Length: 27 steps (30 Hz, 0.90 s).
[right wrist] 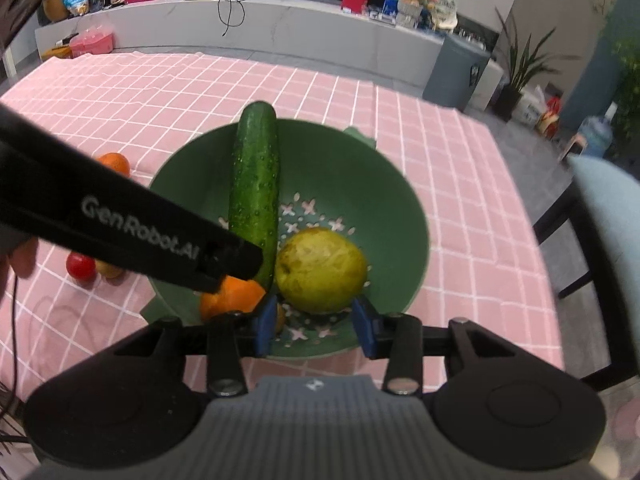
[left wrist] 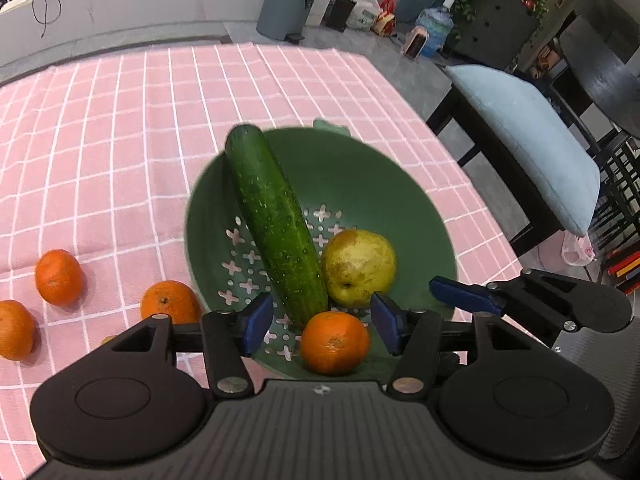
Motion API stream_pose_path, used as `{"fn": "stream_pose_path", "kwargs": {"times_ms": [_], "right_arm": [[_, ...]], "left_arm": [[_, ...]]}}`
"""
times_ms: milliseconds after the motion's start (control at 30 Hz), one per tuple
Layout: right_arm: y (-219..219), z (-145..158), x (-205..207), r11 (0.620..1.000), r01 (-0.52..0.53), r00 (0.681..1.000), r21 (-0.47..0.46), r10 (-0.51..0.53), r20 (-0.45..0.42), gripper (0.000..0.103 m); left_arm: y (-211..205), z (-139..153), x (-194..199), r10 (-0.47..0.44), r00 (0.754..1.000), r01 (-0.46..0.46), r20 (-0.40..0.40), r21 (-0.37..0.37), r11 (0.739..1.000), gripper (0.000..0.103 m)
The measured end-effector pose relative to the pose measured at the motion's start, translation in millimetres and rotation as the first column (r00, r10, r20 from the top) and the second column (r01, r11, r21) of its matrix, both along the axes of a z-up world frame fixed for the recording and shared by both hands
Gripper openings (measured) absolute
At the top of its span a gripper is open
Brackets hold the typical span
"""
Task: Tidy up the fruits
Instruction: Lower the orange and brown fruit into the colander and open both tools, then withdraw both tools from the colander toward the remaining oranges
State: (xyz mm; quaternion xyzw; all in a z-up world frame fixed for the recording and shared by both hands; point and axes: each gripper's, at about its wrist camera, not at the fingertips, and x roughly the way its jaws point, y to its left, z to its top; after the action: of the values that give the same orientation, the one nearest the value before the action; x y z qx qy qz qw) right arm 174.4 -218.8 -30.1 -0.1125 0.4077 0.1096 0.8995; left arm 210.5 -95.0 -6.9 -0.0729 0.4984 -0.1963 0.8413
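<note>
A green colander bowl [left wrist: 376, 184] [right wrist: 360, 176] stands on the pink checked tablecloth. In it lie a long cucumber [left wrist: 272, 216] [right wrist: 256, 184], a yellow pear [left wrist: 360, 266] [right wrist: 320, 270] and an orange [left wrist: 334, 342] [right wrist: 232, 296]. My left gripper [left wrist: 320, 326] is open just above the orange, its pads [left wrist: 256, 320] apart on either side and not touching it. My right gripper [right wrist: 316, 328] is open over the bowl's near rim, in front of the pear. Its fingers show in the left wrist view [left wrist: 464, 292]. Three more oranges [left wrist: 59, 278] [left wrist: 170, 300] [left wrist: 14, 330] lie on the cloth left of the bowl.
The left gripper's black body [right wrist: 132, 232] crosses the right wrist view and hides part of the orange. A red fruit [right wrist: 81, 266] and a yellowish one [right wrist: 108, 270] lie left of the bowl. A chair with a blue cushion [left wrist: 528, 136] stands at the table's right edge.
</note>
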Motion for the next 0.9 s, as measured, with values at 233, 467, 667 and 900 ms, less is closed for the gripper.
{"fn": "stream_pose_path", "kwargs": {"times_ms": [233, 467, 667, 900], "right_arm": [[9, 21, -22, 0.997, 0.039, 0.991, -0.067, -0.030, 0.130, 0.054], [24, 40, -46, 0.997, 0.066, 0.965, 0.033, -0.073, 0.250, 0.063], [45, 39, -59, 0.983, 0.025, 0.959, 0.184, -0.076, 0.273, 0.063], [86, 32, -61, 0.970, -0.100, 0.958, 0.223, 0.034, 0.285, 0.060]], "left_arm": [[21, 27, -22, 0.019, 0.995, -0.020, 0.098, 0.012, 1.000, 0.068], [56, 43, -49, 0.062, 0.979, -0.070, 0.194, 0.032, 0.997, 0.068], [91, 45, -62, 0.131, 0.963, -0.144, 0.235, 0.037, 0.989, 0.068], [132, 32, -66, 0.226, 0.949, -0.238, 0.221, 0.025, 0.971, 0.068]]}}
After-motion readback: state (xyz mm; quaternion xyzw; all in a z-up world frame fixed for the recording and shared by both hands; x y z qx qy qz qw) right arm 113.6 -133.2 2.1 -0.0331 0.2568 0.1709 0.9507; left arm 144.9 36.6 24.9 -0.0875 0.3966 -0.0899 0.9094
